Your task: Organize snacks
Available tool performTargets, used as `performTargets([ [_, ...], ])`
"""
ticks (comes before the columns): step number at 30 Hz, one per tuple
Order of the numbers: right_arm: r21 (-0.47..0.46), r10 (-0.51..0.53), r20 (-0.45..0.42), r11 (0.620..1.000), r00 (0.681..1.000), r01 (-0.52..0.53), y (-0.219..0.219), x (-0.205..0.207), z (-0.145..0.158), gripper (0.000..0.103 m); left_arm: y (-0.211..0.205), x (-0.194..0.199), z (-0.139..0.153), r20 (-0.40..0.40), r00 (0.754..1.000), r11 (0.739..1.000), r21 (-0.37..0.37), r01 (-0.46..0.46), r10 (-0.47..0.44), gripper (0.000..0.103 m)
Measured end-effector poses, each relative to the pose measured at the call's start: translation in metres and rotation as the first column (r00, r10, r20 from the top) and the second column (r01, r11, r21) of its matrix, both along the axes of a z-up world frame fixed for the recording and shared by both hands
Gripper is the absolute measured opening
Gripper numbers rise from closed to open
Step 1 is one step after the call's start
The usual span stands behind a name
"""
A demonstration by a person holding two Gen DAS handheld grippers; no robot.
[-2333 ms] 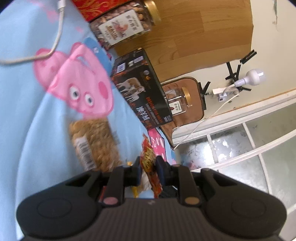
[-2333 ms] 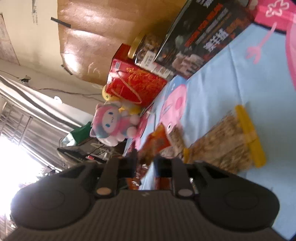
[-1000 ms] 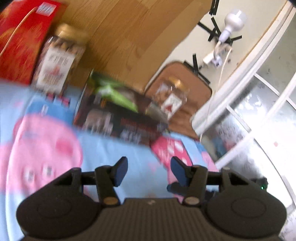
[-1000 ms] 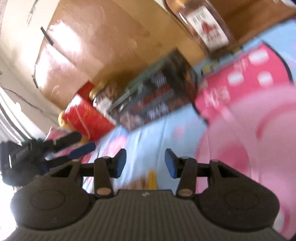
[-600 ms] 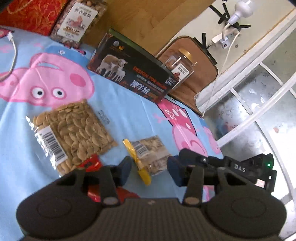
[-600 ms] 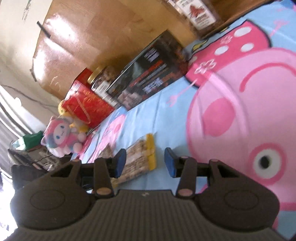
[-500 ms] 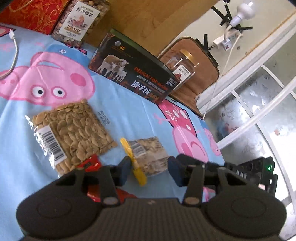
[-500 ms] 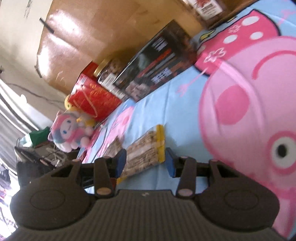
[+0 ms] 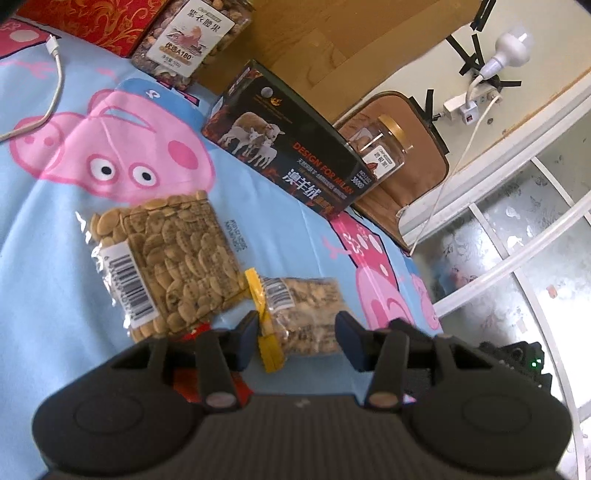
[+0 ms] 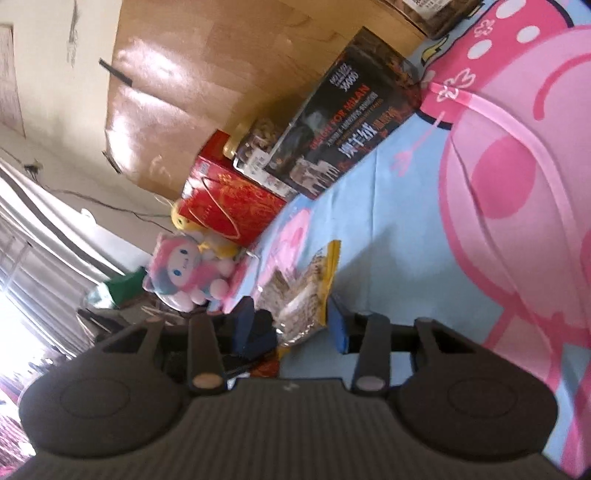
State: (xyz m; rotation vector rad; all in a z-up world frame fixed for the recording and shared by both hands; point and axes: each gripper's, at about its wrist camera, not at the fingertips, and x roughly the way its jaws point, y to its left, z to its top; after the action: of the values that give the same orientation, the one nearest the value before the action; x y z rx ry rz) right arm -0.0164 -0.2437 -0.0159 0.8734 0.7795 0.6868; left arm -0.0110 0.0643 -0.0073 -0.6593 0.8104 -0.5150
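A small clear seed packet with a yellow strip (image 9: 303,314) lies on the blue cartoon-pig sheet (image 9: 55,258). My left gripper (image 9: 301,338) is open and straddles its near end. A larger clear seed bag with a barcode (image 9: 170,258) lies left of it. A red snack packet (image 9: 199,332) lies partly hidden under my left finger. In the right wrist view the yellow-strip packet (image 10: 306,291) sits between the open fingers of my right gripper (image 10: 291,325). The other gripper's dark fingers (image 10: 255,332) show at its left.
A black box with sheep pictures (image 9: 288,158), a nut jar (image 9: 192,33), a red gift box (image 9: 81,18) and a clear jar with a gold lid (image 9: 380,151) stand along the wooden board at the back. A white cable (image 9: 48,99) lies left. A plush toy (image 10: 188,269) sits far left.
Both grippers let go of the red snack packet and opened. They have since swung over and closed in on the yellow-strip packet from opposite sides.
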Motion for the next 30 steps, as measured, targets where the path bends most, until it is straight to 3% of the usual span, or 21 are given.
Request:
performTargets([
  [3, -0.004, 0.000, -0.015, 1.000, 1.000, 0.000, 0.001, 0.000, -0.006, 0.040, 0.000, -0.001, 0.000, 0.009, 1.000, 1.000, 0.007, -0.001, 0.001, 0.046],
  [23, 0.017, 0.001, -0.026, 1.000, 1.000, 0.000, 0.000, -0.001, -0.007, 0.040, -0.001, -0.001, 0.001, 0.007, 1.000, 1.000, 0.004, -0.002, 0.002, 0.046],
  [30, 0.012, 0.005, 0.044, 1.000, 0.999, -0.005, 0.003, -0.006, 0.009, 0.035, 0.003, -0.003, 0.009, 0.010, 1.000, 0.999, -0.038, -0.010, 0.011, 0.050],
])
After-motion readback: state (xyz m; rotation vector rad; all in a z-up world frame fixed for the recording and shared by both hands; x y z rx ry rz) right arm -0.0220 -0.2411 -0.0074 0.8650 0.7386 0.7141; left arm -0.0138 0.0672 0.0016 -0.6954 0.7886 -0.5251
